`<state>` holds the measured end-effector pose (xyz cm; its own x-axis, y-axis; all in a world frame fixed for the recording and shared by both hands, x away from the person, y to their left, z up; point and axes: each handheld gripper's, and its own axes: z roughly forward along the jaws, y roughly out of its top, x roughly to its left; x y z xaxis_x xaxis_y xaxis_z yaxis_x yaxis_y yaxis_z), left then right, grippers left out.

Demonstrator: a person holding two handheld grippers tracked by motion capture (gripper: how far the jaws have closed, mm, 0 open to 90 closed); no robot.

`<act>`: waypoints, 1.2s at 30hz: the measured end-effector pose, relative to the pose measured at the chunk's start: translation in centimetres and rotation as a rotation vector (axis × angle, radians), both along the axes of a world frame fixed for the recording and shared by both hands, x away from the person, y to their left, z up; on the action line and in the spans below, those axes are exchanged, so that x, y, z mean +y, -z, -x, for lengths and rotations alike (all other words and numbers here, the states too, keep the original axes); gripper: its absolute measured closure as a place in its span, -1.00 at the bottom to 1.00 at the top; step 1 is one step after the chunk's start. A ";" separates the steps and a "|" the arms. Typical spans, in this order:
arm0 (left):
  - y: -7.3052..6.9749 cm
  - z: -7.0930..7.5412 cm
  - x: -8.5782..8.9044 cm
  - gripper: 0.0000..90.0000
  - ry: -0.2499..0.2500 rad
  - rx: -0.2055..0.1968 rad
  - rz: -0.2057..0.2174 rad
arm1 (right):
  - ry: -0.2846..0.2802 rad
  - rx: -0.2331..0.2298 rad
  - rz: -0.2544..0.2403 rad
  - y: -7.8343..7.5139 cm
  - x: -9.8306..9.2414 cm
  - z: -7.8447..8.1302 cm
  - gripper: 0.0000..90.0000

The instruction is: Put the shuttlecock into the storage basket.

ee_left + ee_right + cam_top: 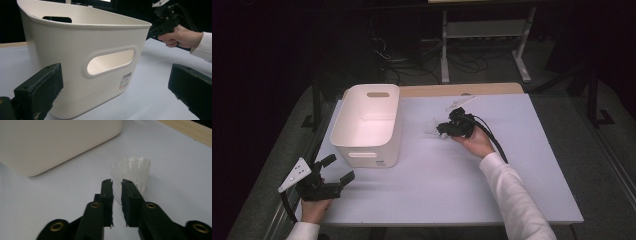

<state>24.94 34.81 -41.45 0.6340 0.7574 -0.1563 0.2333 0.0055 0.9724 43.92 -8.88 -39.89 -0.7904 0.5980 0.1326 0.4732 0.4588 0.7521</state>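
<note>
White plastic tub point(368, 125) with cut-out handles sits upright at counter left-centre, barcode sticker low on its near wall. Pale grey counter point(452, 190), light wooden board point(452, 90) along its far edge. Behind: white metal frame legs point(444, 45), tangled black cables point(412, 65) on the floor.

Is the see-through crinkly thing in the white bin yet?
Not yet. The bin looks empty. The right gripper has its jaws nearly shut around the crinkly thing on the table; whether they pinch it is unclear. The left gripper waits open. Lifting and dropping in remain.
</note>
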 end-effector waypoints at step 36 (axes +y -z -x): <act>0.0 0.0 0.0 -1.00 0.001 -0.001 0.000 | 0.117 0.010 0.047 -0.8 -0.6 -2.7 -0.89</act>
